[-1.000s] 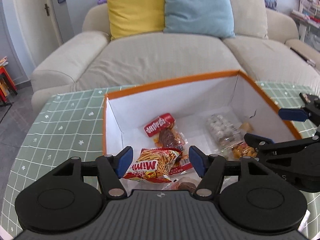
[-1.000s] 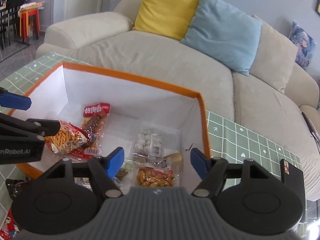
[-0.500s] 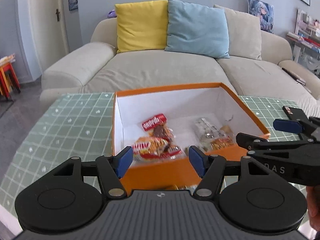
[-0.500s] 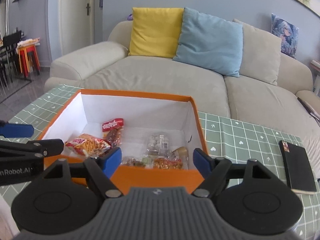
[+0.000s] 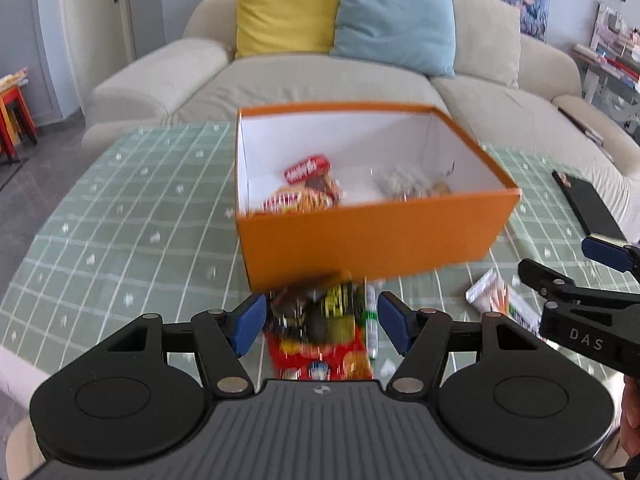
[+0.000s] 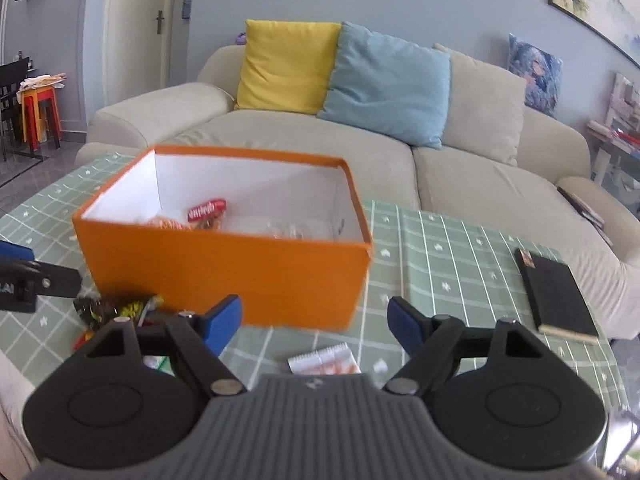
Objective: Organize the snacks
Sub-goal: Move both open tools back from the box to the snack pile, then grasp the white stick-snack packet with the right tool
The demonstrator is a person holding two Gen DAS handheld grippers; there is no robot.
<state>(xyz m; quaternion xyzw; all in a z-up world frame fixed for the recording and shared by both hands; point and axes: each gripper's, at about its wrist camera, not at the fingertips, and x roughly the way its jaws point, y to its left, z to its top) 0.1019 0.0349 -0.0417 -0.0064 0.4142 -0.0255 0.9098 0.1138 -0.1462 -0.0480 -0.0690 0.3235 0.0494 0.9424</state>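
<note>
Green-checked table (image 5: 140,216) holds 1 orange box (image 5: 372,232); both hand-held grippers (image 5: 322,320) (image 6: 314,322) spread.

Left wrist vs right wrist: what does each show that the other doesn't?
Left wrist only: the red snack packet lying between the open fingers of the left hand-held gripper, and the right hand-held gripper from the side.

Right wrist only: framed pictures on the wall.

Both: orange box holding snacks, white packet, black notebook, green table, sofa.

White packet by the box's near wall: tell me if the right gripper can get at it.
Probably yes. The white packet lies flat on the table just ahead of the open right gripper, in front of the orange box, nothing covering it.
</note>
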